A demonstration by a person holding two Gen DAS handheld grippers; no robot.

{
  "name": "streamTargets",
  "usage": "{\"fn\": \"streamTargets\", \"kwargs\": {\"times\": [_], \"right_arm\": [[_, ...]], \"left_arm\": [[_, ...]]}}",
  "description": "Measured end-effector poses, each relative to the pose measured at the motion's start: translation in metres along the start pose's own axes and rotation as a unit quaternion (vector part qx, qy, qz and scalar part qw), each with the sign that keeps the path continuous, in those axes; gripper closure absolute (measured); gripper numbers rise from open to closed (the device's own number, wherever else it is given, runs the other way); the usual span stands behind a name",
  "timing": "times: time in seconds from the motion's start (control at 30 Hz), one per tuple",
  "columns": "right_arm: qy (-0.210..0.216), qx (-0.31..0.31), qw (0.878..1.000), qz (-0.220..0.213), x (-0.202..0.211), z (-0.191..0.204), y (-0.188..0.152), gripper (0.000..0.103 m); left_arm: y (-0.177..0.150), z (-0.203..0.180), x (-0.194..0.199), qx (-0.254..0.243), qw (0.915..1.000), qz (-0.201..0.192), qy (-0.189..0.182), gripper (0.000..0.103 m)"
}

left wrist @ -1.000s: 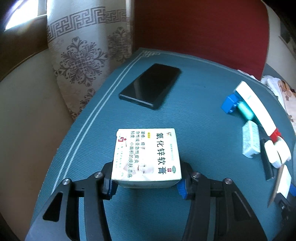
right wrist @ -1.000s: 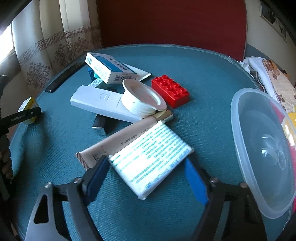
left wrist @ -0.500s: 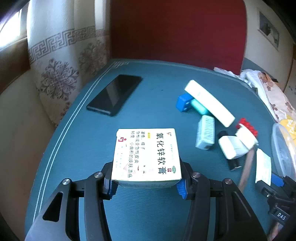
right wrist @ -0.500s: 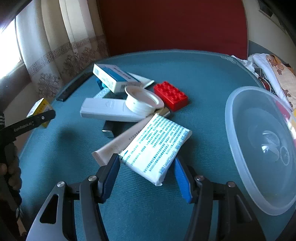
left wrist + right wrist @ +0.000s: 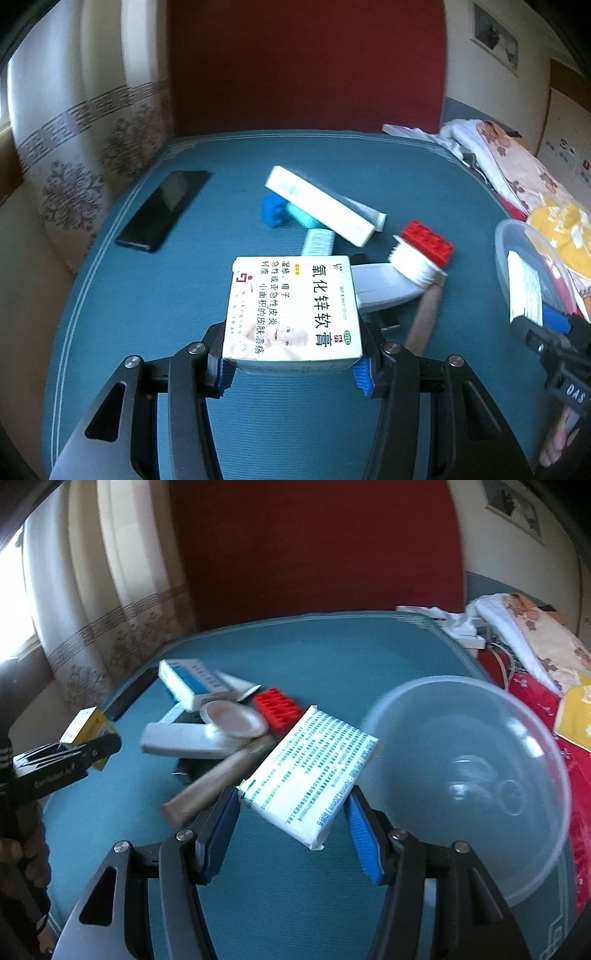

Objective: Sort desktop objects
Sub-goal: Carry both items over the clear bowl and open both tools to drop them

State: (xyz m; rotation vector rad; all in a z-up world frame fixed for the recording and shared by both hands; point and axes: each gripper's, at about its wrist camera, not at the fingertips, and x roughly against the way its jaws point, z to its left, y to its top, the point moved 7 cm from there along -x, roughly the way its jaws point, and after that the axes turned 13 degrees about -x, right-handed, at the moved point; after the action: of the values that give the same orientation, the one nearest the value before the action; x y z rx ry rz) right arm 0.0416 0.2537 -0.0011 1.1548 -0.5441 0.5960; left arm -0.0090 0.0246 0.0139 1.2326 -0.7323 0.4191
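My left gripper [image 5: 291, 374] is shut on a white medicine box [image 5: 291, 310] with black Chinese print, held above the teal table mat [image 5: 147, 314]. In the right wrist view that box [image 5: 86, 727] shows its yellow side at the far left. My right gripper [image 5: 293, 816] is shut on a white packet [image 5: 310, 771] with blue print, lifted off the mat and tilted. The packet hangs just left of a clear plastic bowl [image 5: 524, 849], which holds nothing. The left wrist view catches the bowl [image 5: 513, 240] at the right edge.
A pile lies mid-mat: white and blue carton [image 5: 188, 683], white remote [image 5: 177, 740], white round lid [image 5: 232, 722], red brick [image 5: 277, 709], tan tube [image 5: 214, 779], blue brick [image 5: 273, 212]. A black phone [image 5: 162, 210] lies at the left. Cloth and clutter [image 5: 532, 635] border the right.
My right gripper closed on the white packet and lifted it off the tan tube towards the bowl. My left gripper carried the medicine box up and right, towards the pile.
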Motion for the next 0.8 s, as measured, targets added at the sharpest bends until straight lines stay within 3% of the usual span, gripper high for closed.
{"fn": "streamTargets", "kwargs": {"times": [0.43,0.8], "right_arm": [[-0.081,-0.027,0.995,-0.048,0.031,-0.099,0.023,0.040],[-0.108,-0.065,0.990,-0.060,0.045,-0.161,0.033,0.040]], "left_arm": [[0.030,-0.088,0.000,-0.062,0.9971,-0.009,-0.044,0.049],[0.061,-0.179,-0.003,-0.115,0.9873,-0.020,-0.108,0.049]]}}
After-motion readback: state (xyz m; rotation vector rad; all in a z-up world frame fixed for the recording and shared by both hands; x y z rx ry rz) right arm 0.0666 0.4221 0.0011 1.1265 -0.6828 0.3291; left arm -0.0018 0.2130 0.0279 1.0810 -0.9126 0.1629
